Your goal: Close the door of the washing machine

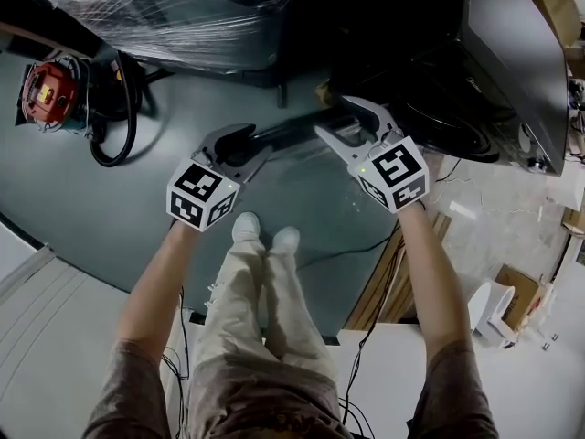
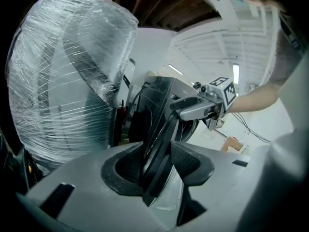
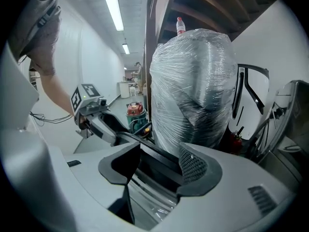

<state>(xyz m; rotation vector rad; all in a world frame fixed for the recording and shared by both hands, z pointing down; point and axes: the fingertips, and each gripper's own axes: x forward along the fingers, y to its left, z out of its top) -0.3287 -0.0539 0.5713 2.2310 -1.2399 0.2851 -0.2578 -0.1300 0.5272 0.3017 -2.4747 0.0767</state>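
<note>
The black washing machine (image 1: 512, 62) stands at the upper right of the head view, and its dark round door (image 1: 292, 131) swings out towards me. My left gripper (image 1: 249, 140) straddles the door's rim (image 2: 159, 129) with the jaws close on either side but not clearly pressing. My right gripper (image 1: 334, 117) reaches over the same rim (image 3: 159, 153) further along, nearer the machine; its jaws stand wide around it. Each gripper view shows the other gripper on the door: the right one (image 2: 186, 108) and the left one (image 3: 96, 117).
A large object wrapped in clear film (image 1: 164, 7) stands just behind the door. A red vacuum cleaner (image 1: 50, 94) with a black hose sits on the floor at far left. My shoes (image 1: 265, 236) are right below the grippers. Cables and a cardboard box (image 1: 521, 291) lie at right.
</note>
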